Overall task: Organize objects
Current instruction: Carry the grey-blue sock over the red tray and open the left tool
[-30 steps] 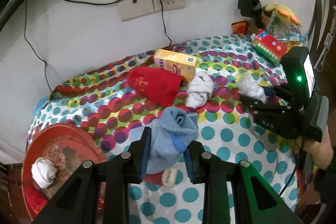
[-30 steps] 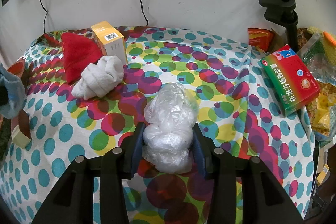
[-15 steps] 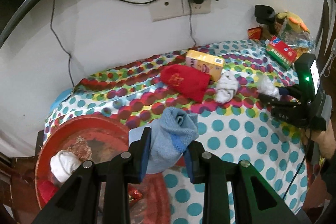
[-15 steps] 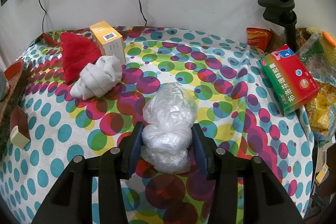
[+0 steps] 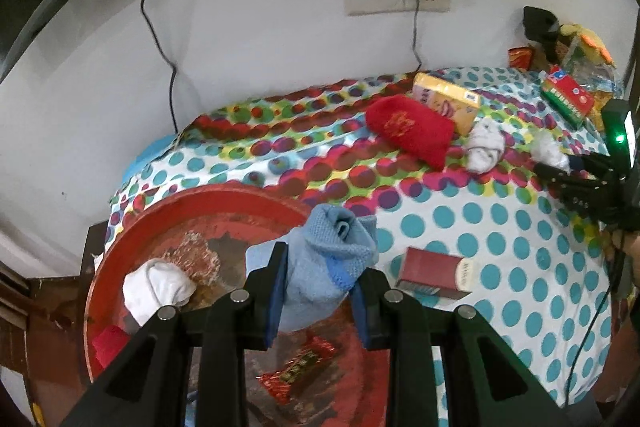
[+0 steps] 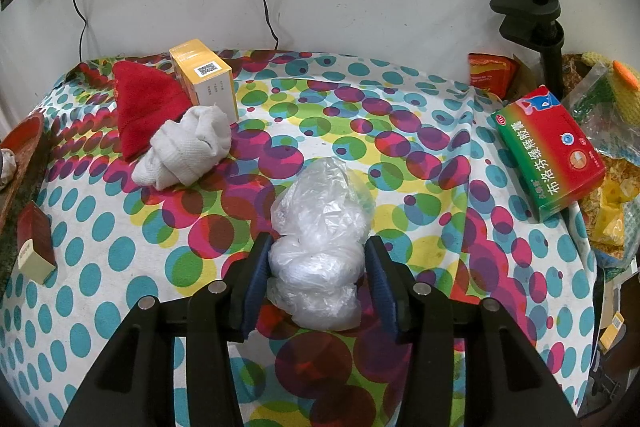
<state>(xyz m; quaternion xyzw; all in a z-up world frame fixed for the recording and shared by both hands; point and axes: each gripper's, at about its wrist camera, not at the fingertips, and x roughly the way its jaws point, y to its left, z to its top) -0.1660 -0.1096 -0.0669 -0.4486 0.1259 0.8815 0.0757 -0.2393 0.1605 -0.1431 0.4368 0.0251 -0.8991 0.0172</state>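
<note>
red tray [image 5: 132, 235] below the left gripper [image 5: 320, 291], which clamps a blue sock [image 5: 328, 263] above it, apparently for dropping in; right gripper [image 6: 316, 279], jaws just easing apart, straddles a crumpled plastic bag [image 6: 320, 227] resting on the dotted surface [image 6: 400, 155].
</note>
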